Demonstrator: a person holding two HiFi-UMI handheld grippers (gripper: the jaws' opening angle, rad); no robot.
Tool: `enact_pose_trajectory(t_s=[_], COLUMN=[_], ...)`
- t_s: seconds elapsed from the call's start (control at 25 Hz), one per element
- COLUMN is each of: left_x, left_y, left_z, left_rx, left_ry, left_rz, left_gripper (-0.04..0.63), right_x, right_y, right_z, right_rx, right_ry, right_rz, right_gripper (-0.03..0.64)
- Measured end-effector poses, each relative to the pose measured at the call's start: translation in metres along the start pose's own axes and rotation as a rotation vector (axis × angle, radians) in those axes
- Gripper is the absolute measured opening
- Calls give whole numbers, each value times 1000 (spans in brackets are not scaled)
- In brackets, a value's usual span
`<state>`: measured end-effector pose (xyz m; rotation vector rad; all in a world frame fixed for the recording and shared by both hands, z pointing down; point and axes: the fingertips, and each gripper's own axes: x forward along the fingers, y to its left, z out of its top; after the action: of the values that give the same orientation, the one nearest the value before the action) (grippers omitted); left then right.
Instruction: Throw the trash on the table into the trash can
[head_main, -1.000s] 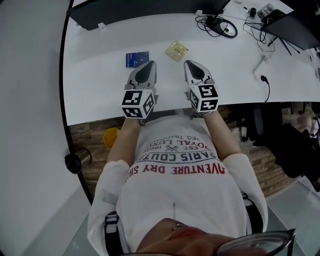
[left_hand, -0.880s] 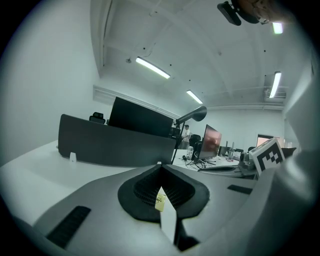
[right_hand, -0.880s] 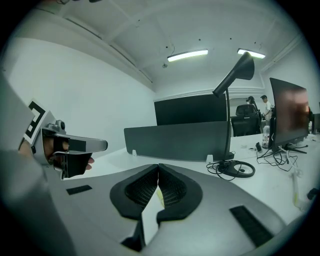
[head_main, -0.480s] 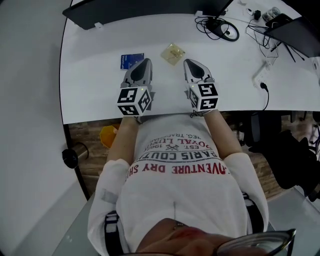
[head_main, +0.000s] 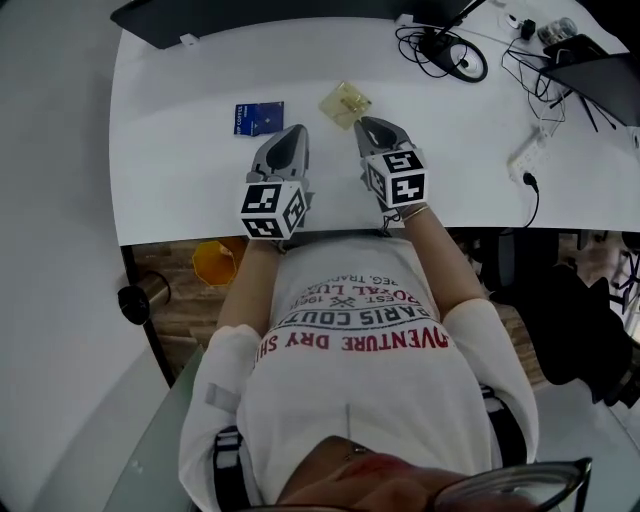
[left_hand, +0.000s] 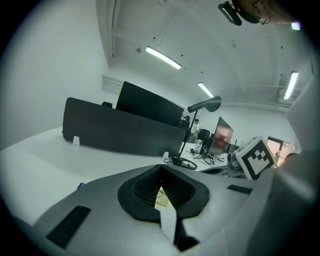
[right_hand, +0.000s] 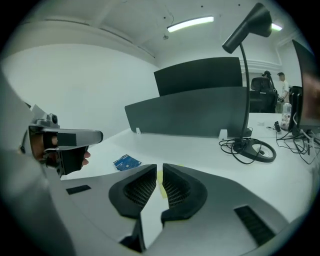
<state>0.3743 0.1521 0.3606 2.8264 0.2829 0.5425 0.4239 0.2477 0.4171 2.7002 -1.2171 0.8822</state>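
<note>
A crumpled yellowish wrapper (head_main: 347, 103) and a flat blue packet (head_main: 259, 118) lie on the white table (head_main: 180, 170). My right gripper (head_main: 363, 123) is shut and empty, its tips just short of the wrapper's near edge. In the right gripper view a sliver of the wrapper (right_hand: 160, 181) shows beyond the right gripper (right_hand: 159, 168), with the blue packet (right_hand: 126, 162) to the left. My left gripper (head_main: 297, 131) is shut and empty, to the right of the packet and nearer me. Its own view shows the wrapper (left_hand: 161, 196) through the hollow behind the meeting tips of the left gripper (left_hand: 161, 169). An orange trash can (head_main: 215, 262) stands under the table's near left edge.
A black divider panel (head_main: 250, 15) runs along the table's far side. A lamp base with coiled cables (head_main: 447, 55) sits far right, a white power strip (head_main: 530, 152) nearer the right edge. A black cylinder (head_main: 135, 302) stands on the floor by the can.
My right gripper has moved left and forward, close up to the yellowish wrapper. The left gripper has hardly shifted on the table. Both stay shut.
</note>
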Motion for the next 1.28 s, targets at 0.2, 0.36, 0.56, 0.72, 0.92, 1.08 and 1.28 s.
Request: enact_pose_trajectory(t_s=[0.2,0.36,0.56,0.72,0.92,1.08,1.28], left_x=[15,28,44,52,54,53,52], left_y=[17,28,39,46,48,48,47], left_z=[-16,-33,-47,-53,-64,-69,-66], left_rx=[-55,-91,-109,-124,-154,-161,-158], left_ry=[36,72,99,109,121,127,114], left_rz=[29,49,67,84,103,109,118], left_gripper=[23,23,23,23,23,23,23], right_x=[42,75,115,136,142,138,132], right_y=[-14,-27,-52,-64,-70,-69,-66], right_z=[-9,-23,-37,-50,-61,-63,-65], right_rx=[-9,-10,-9,-22,-72,-71,-48], right_ry=[103,171,252,334,389,390,379], right_rz=[31,26,-9,-17,-34,-20,14], right_gripper=[153,223,235,235,233,51,40])
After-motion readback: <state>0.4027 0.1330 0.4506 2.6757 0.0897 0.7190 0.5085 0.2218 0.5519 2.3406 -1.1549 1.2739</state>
